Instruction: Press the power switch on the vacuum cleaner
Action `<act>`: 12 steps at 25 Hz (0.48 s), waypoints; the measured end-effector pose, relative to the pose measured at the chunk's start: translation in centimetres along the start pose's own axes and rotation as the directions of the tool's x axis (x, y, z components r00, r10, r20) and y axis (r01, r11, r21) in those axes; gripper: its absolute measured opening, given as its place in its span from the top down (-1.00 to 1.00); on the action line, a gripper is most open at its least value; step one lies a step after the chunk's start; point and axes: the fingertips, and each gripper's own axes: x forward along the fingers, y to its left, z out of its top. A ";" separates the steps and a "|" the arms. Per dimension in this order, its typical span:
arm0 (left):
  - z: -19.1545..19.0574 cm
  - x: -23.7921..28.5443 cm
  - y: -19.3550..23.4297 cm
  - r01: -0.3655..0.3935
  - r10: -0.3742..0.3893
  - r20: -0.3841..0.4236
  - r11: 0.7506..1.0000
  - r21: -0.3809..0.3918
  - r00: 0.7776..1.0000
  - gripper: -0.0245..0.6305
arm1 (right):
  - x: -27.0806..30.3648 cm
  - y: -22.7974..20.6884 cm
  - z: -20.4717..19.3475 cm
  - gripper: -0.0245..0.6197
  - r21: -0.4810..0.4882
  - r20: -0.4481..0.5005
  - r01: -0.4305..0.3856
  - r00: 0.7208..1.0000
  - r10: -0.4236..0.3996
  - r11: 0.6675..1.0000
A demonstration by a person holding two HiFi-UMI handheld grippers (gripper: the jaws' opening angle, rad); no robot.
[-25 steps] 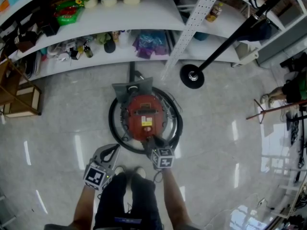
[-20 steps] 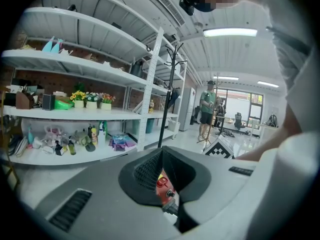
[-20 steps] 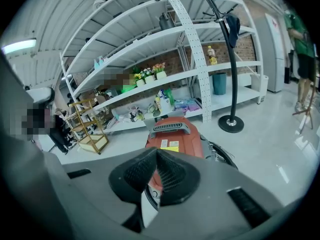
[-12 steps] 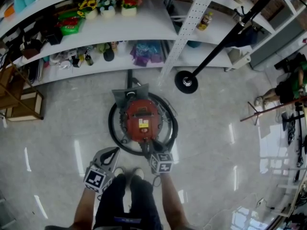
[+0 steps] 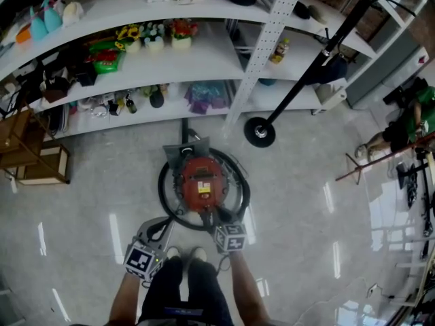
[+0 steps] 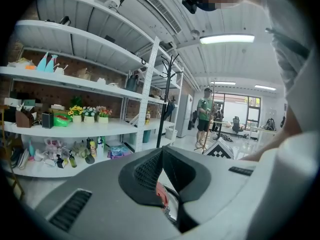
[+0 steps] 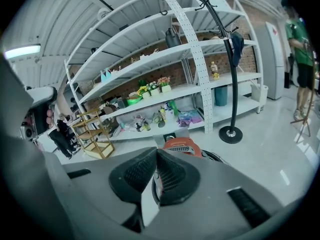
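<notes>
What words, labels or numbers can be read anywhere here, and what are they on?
No text is legible in any view.
Yellow label on the red vacuum cleaner: too small to read.
Bottle on the white shelf: label too small.
Marker cubes: black-and-white patterns, no words.

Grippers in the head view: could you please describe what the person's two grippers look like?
The left gripper and the right gripper both have pale grey bodies with dark, grid-textured pads that taper to a point. Each carries a cube printed with black-and-white square markers. The person wears dark trousers and white shoes.
</notes>
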 end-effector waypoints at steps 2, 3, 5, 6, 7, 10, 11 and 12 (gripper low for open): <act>1.1 -0.4 -0.2 0.001 -0.001 0.005 1.000 0.003 1.000 0.90 | -0.6 0.7 1.1 0.88 -0.009 0.007 -0.010 1.000 0.010 1.000; 1.7 -0.6 -0.2 0.001 -0.002 0.007 1.000 0.004 1.000 0.90 | -0.9 1.0 1.7 0.88 -0.012 0.012 -0.014 1.000 0.015 1.000; 2.7 -0.9 -0.3 0.002 -0.002 0.009 1.000 0.003 1.000 0.90 | -1.6 1.6 2.8 0.88 -0.013 0.019 -0.018 1.000 0.018 1.000; 3.2 -1.1 -0.4 0.002 -0.003 0.012 1.000 0.002 1.000 0.90 | -1.9 1.8 3.2 0.88 -0.015 0.020 -0.016 1.000 0.016 1.000; 3.7 -1.2 -0.4 0.002 -0.002 0.015 1.000 0.002 1.000 0.90 | -2.2 1.9 3.6 0.88 -0.018 0.020 -0.013 1.000 0.013 1.000; 5.0 -1.7 -0.4 0.000 0.000 0.016 1.000 0.006 1.000 0.90 | -3.0 2.4 4.3 0.88 -0.023 0.014 -0.012 1.000 0.013 1.000; 5.4 -1.9 -0.5 0.001 -0.001 0.015 1.000 0.009 1.000 0.90 | -3.4 2.7 4.6 0.88 -0.023 0.015 -0.014 1.000 0.014 1.000; 5.8 -2.0 -0.6 0.002 -0.003 0.014 1.000 0.011 1.000 0.90 | -3.7 3.0 5.0 0.88 -0.024 0.018 -0.017 1.000 0.017 1.000</act>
